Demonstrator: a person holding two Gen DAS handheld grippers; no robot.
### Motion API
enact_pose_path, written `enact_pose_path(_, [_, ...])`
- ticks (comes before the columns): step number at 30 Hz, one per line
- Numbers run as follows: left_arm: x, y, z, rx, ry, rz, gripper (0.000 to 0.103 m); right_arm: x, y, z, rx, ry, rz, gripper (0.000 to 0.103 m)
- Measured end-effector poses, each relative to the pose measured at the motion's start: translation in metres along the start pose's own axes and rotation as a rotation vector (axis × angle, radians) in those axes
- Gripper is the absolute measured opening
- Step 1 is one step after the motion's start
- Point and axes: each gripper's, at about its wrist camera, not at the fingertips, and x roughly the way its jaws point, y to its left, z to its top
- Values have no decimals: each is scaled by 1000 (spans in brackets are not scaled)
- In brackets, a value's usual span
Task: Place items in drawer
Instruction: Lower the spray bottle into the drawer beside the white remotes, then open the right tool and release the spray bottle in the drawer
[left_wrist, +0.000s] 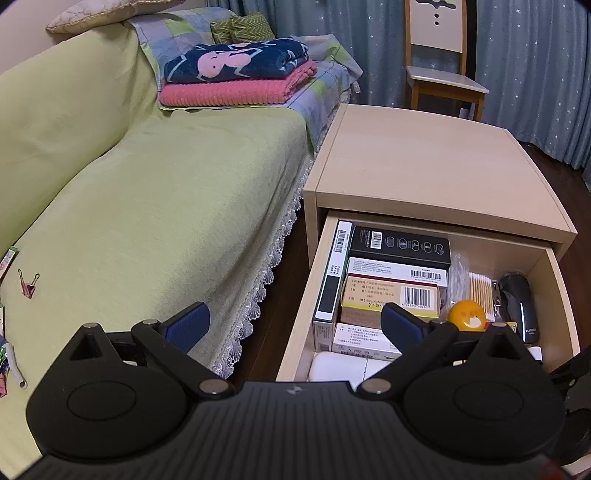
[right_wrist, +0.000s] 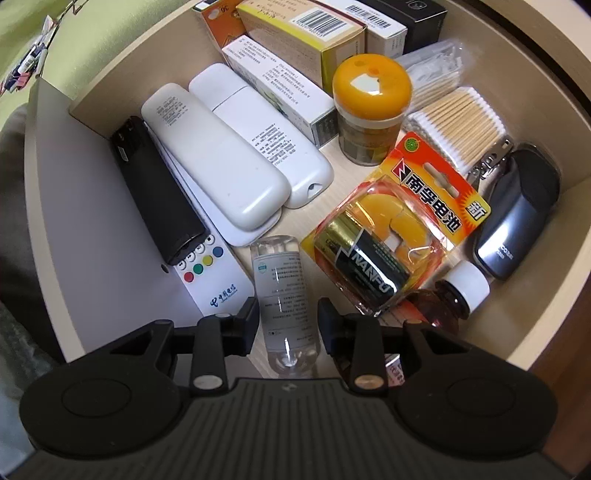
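Inside the open drawer (right_wrist: 122, 94), right wrist view: right gripper (right_wrist: 288, 314) has its fingers on either side of a clear plastic bottle (right_wrist: 284, 295) lying on the drawer floor at 6 o'clock. Jaws are narrowly parted; whether the pads actually press on the bottle, cannot tell. Small printed label on the bottle, not legible.

At 3 o'clock of the bottle: orange battery blister pack (right_wrist: 399, 229), cell marked "NANFU", card printed 南孚电池. Beyond it, an orange-lidded jar (right_wrist: 371, 99) at 12 o'clock, cotton swabs (right_wrist: 458, 125) at 2 o'clock, a dark stapler (right_wrist: 517, 210) at 3 o'clock. Brown bottle with white cap (right_wrist: 458, 291) touches the pack's lower edge. At 9 to 11 o'clock: white remotes (right_wrist: 229, 155), a black remote (right_wrist: 155, 188) lying on a white remote with coloured buttons and 中国电信 logo (right_wrist: 218, 284). Barcoded boxes (right_wrist: 303, 33) line the back.

Left wrist view alone shows the setting: left gripper (left_wrist: 295, 325), blue-padded fingers wide apart and empty, hovers off the drawer's front-left corner. Nightstand (left_wrist: 424, 162) stands beside a green-covered sofa (left_wrist: 147, 206); folded blankets (left_wrist: 236, 74) at 11 o'clock, a pink binder clip (left_wrist: 27, 282) at 9 o'clock, a wooden chair (left_wrist: 439, 70) at 1 o'clock.
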Motion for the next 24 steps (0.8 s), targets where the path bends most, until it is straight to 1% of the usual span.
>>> enact_pose_path(3, [2,0,0,4,1,-16,100,-11,-3,-1,25,-42,5,30])
enact_pose_path(8, [11,-1,1,16,6,-71,100,-27,-7,1,80,-126,-6,30])
enact_pose_path(14, [26,-3,4,55,29,-113,100,-27,-2,0,116,-165,-31,30])
enact_pose_path(18, [29,-4,2,78,48,-120,100,-33,3,-6,117,-207,-64,30])
enact_pose_path(24, [24,-5,-10,124,65,-116,100,-46,6,-16,106,-262,-128,30])
